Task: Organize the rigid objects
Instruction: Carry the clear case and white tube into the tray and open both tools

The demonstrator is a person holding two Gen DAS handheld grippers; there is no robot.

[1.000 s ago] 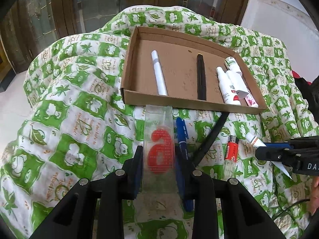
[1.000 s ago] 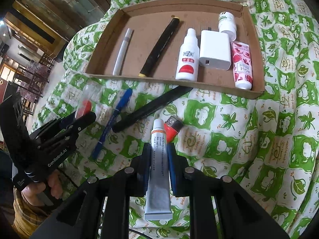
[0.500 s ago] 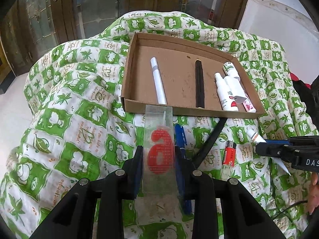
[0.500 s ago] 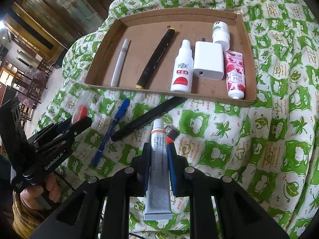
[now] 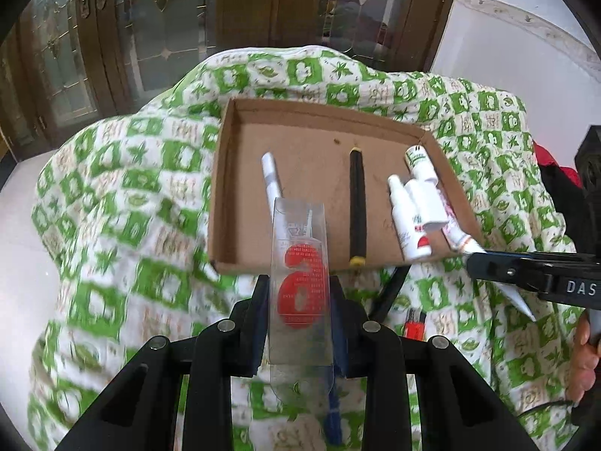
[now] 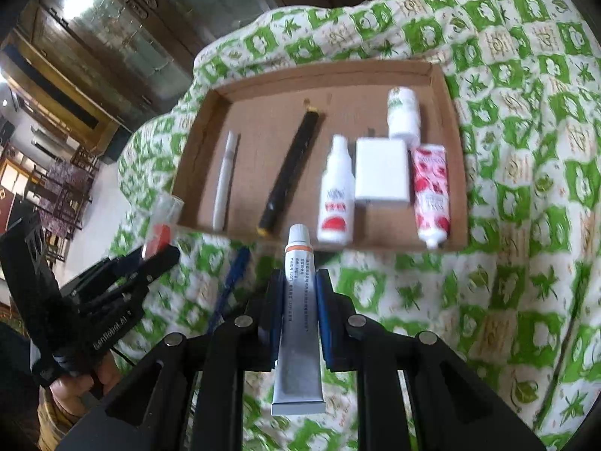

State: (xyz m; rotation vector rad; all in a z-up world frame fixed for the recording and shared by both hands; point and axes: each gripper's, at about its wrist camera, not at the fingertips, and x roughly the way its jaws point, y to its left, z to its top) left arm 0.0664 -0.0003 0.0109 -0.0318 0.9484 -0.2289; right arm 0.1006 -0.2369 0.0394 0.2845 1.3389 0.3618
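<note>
My left gripper (image 5: 299, 293) is shut on a clear plastic pack with a red number candle (image 5: 300, 282), held above the cloth near the front wall of the cardboard tray (image 5: 240, 263). My right gripper (image 6: 298, 289) is shut on a silver ointment tube (image 6: 298, 319), cap pointing at the tray (image 6: 195, 158). The tray holds a white pen (image 6: 223, 184), a black pen (image 6: 289, 173), a white dropper bottle (image 6: 336, 203), a white box (image 6: 381, 171), a small white bottle (image 6: 402, 112) and a pink tube (image 6: 430, 195).
A green and white patterned cloth (image 5: 120, 195) covers the surface. On it, in front of the tray, lie a blue pen (image 6: 231, 282), a long black marker (image 5: 390, 289) and a red lighter (image 5: 413, 325). Wooden glass doors (image 5: 263, 7) stand behind.
Both grippers have risen and moved toward the tray with their objects still held. The candle pack and the tube have come off the cloth.
</note>
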